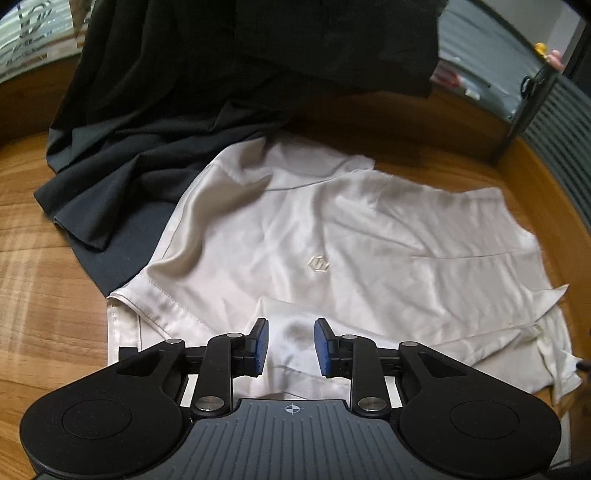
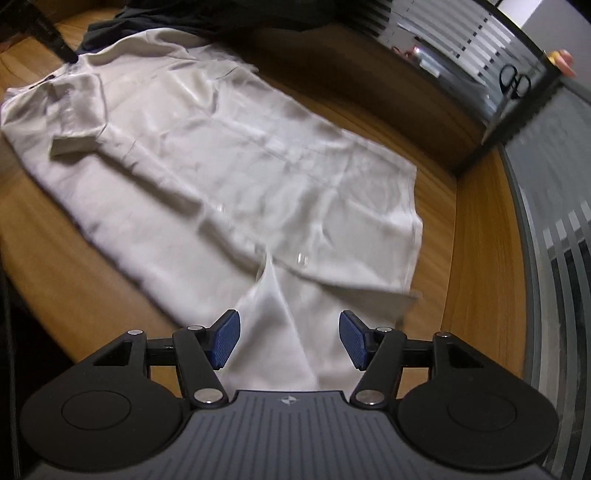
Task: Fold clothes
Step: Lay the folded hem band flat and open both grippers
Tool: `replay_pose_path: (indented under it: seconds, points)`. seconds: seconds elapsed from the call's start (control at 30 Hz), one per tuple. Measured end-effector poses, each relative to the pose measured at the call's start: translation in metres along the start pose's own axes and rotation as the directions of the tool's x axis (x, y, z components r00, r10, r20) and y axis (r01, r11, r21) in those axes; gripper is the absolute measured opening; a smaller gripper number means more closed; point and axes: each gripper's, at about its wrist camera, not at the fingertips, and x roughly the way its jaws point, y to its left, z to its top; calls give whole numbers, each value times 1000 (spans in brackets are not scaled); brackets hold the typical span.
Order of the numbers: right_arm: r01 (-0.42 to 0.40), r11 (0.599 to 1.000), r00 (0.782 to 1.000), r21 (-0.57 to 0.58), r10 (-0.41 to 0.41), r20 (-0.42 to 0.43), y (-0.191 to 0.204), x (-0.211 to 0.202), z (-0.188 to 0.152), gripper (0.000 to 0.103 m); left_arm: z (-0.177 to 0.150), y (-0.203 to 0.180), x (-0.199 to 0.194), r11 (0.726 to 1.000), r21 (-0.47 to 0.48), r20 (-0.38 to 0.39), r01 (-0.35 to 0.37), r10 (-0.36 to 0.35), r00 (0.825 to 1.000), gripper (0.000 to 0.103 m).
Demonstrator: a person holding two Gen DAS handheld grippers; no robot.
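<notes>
From the left wrist view we look down along our left gripper (image 1: 287, 345), held low over the near edge of the shirt (image 1: 332, 236). Its blue pads (image 1: 260, 345) stand apart with a moderate gap, and a raised fold of the pale cloth sits between them; the pads do not seem to press it, so we cannot say they grip anything. The shirt lies spread on the table (image 1: 44, 295), creased, with a small logo (image 1: 319, 263) near its middle and a stitched hem at the near left. A dark garment (image 1: 122, 158) lies heaped just beyond it to the left, its edge touching or slipping under the shirt. The table is warm wood with visible grain. Past its far edge we see a dark post (image 1: 532, 110) and striped glass panelling (image 1: 565, 155).

From the right wrist view our right gripper (image 2: 290, 339) hangs low over the other end of the shirt (image 2: 229, 155), tilted so the cloth runs away up to the left. Its pads (image 2: 225, 339) are spread wide, wider than the left ones, and hold nothing; a ridge of cloth runs up between them without touching either pad. Buttons (image 2: 302, 259) show along the placket, and a folded sleeve (image 2: 79, 122) rests on top at the far left. The dark garment (image 2: 177, 16) is bunched beyond the far end. The table (image 2: 476, 229) shows bare to the right, bounded by frosted striped glass (image 2: 554, 240). This view is somewhat blurred.
</notes>
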Motion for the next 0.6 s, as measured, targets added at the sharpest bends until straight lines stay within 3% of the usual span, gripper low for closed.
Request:
replay_pose_path:
  seconds: [0.13, 0.33, 0.37, 0.4, 0.43, 0.6]
  points:
    - [-32, 999, 999, -42, 31, -19, 15, 2, -25, 65, -15, -10, 0, 1000, 25, -27, -4, 5, 1000, 31]
    - [-114, 988, 993, -104, 110, -45, 39, 20, -34, 62, -38, -24, -1, 998, 64, -68, -9, 13, 998, 31]
    - [-120, 986, 992, -112, 115, -57, 43, 23, -34, 48, -41, -26, -1, 998, 70, -74, -10, 15, 997, 31]
    - [-124, 985, 991, -119, 116, -69, 46, 27, -34, 22, -45, -29, -1, 997, 76, -81, -10, 17, 997, 31]
    - [-113, 987, 991, -118, 104, -80, 46, 29, -35, 16, -49, -31, -1, 997, 83, -88, -11, 18, 996, 31]
    - [-51, 987, 997, -151, 41, -71, 28, 21, -29, 14, -66, -27, -2, 998, 48, -112, -34, 40, 993, 31]
